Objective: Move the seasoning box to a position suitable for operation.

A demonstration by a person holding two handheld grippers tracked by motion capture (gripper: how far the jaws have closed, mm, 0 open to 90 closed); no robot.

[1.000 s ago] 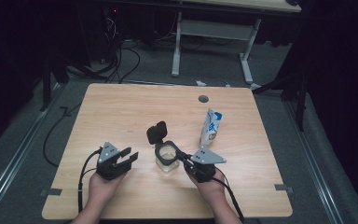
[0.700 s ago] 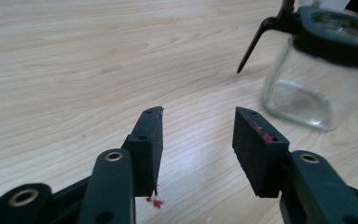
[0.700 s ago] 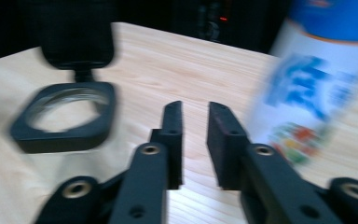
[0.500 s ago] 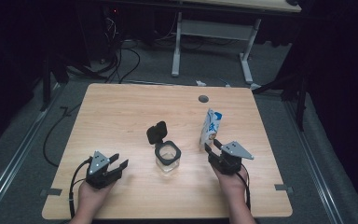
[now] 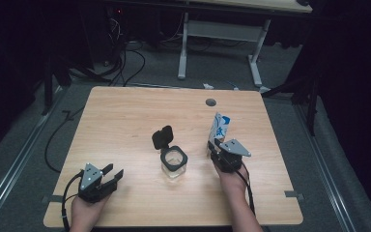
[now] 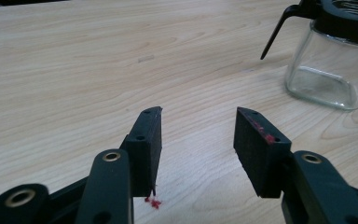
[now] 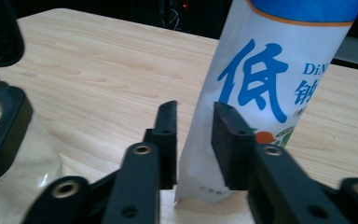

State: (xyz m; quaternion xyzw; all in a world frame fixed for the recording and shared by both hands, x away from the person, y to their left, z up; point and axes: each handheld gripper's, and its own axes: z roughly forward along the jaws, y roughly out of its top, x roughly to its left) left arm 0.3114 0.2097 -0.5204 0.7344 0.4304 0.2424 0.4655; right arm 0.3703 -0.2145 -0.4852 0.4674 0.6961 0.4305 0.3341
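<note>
A white pouch (image 5: pixel 220 126) with a blue top and blue lettering stands upright right of the table's middle. My right gripper (image 5: pixel 214 145) sits at its base. In the right gripper view the pouch's (image 7: pixel 270 70) lower left edge lies between the jaws of that gripper (image 7: pixel 196 106), which have just been closing; a thin gap still shows along the left pad. A clear glass jar (image 5: pixel 174 164) with a black rim stands at the centre, its flip lid (image 5: pixel 163 137) raised. My left gripper (image 5: pixel 114 171) is open and empty near the front left edge, with the jar (image 6: pixel 326 70) off to its right.
The wooden table (image 5: pixel 125 116) has a round cable hole (image 5: pixel 210 102) near its back edge. Cables and a white desk frame (image 5: pixel 183 48) stand on the dark floor beyond it. Tape marks sit at both front corners.
Both grippers have left the jar. The left one has drawn back toward the front left edge. The right one has swung right to the pouch, opened and partly closed around its edge.
</note>
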